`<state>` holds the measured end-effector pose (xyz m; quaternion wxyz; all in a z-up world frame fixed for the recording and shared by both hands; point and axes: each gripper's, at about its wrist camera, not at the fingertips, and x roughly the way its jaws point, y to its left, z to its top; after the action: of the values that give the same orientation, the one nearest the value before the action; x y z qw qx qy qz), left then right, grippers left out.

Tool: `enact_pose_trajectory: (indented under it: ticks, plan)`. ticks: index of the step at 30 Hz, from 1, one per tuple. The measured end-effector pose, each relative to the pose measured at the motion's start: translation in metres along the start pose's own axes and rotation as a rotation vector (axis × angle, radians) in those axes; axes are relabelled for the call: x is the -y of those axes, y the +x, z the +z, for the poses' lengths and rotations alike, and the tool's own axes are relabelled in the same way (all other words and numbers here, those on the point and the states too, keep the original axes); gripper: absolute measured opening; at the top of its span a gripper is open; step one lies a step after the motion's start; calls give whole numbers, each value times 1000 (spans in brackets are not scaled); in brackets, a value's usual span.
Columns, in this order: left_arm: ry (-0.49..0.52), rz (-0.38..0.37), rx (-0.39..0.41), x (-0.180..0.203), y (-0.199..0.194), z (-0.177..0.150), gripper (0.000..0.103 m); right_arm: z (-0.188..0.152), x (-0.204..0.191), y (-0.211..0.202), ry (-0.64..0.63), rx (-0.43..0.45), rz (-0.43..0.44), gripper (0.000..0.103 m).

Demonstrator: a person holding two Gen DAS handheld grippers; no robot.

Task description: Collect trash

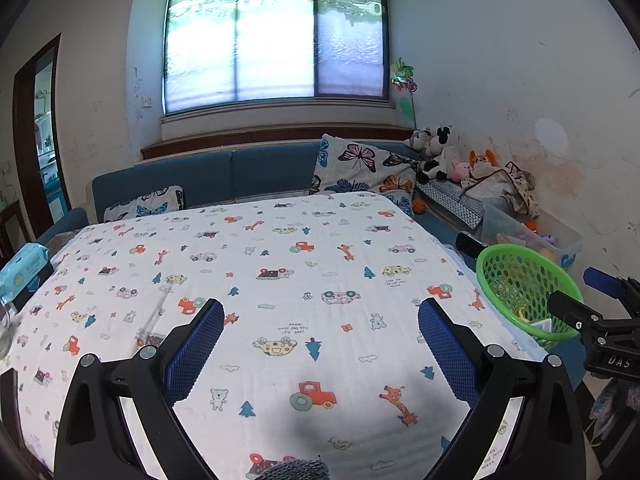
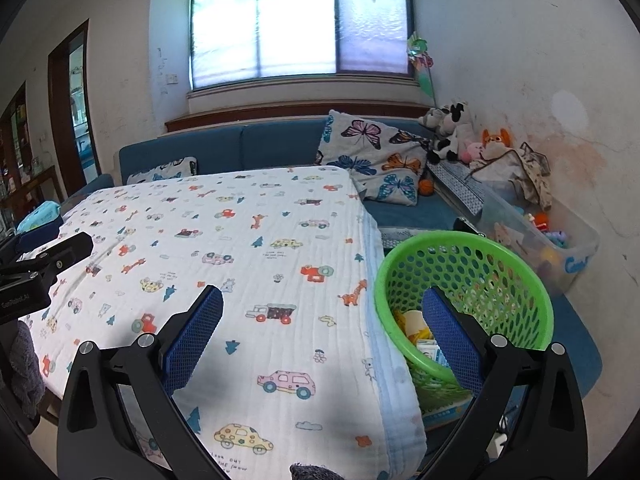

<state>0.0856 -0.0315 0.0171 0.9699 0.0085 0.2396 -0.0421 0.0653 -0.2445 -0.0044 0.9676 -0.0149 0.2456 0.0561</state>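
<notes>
A green perforated basket sits at the lower right of the right wrist view, just beside the cloth-covered surface, holding what looks like paper trash. Both the right gripper and left gripper hover with fingers wide, empty.
</notes>
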Motion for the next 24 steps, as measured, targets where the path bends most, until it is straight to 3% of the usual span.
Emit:
enact_pose_trajectory:
  ticks: [24]
  plan:
    - [20,-28,-7,20,-4,-2,94,-5,8,-8,11,8,-20,99]
